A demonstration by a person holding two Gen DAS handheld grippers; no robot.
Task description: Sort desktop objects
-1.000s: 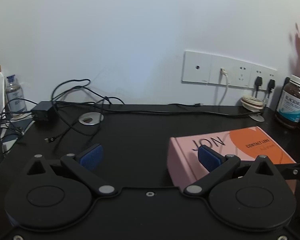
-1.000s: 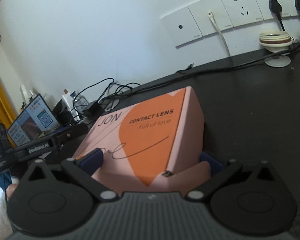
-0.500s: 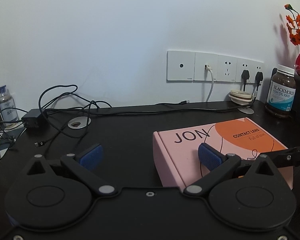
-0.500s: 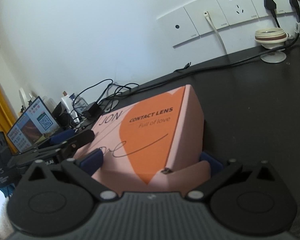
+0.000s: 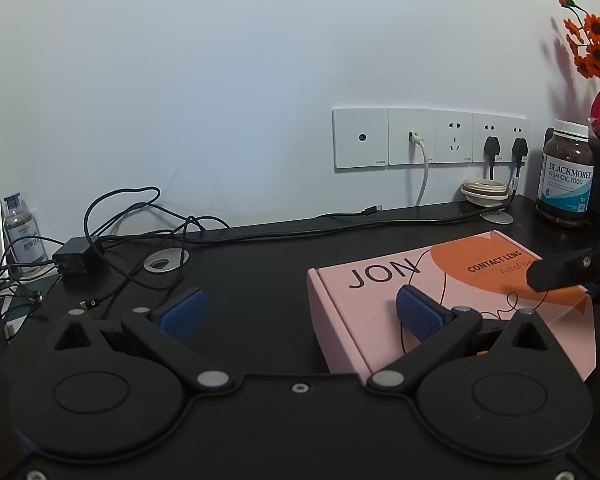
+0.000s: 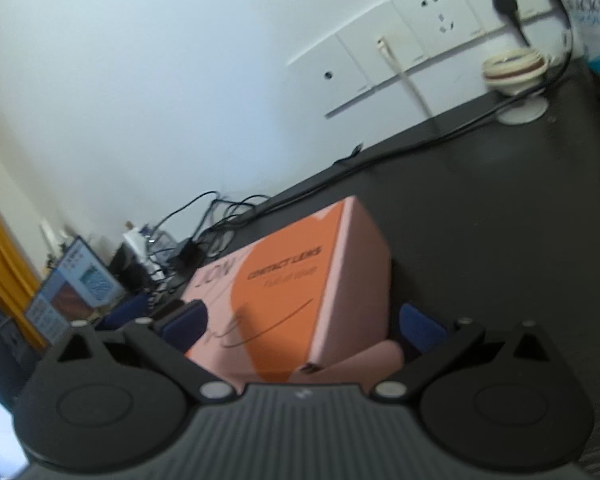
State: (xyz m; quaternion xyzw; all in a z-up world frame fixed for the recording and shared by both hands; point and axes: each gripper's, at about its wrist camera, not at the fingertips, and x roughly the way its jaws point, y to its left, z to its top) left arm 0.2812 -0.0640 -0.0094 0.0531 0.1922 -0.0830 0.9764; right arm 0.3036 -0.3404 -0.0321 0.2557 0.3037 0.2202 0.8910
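Two grippers at pink box (image 5: 452, 304) on black desk (image 5: 260, 264). Right gripper (image 6: 300, 324) straddles box corner, grip unclear. Left gripper (image 5: 300, 312) spread wide, empty.

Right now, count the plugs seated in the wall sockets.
3. A white plug sits in the second panel from the left. Two black plugs sit side by side in the right-hand panels, above the stacked lids. The fish oil bottle may hide more.
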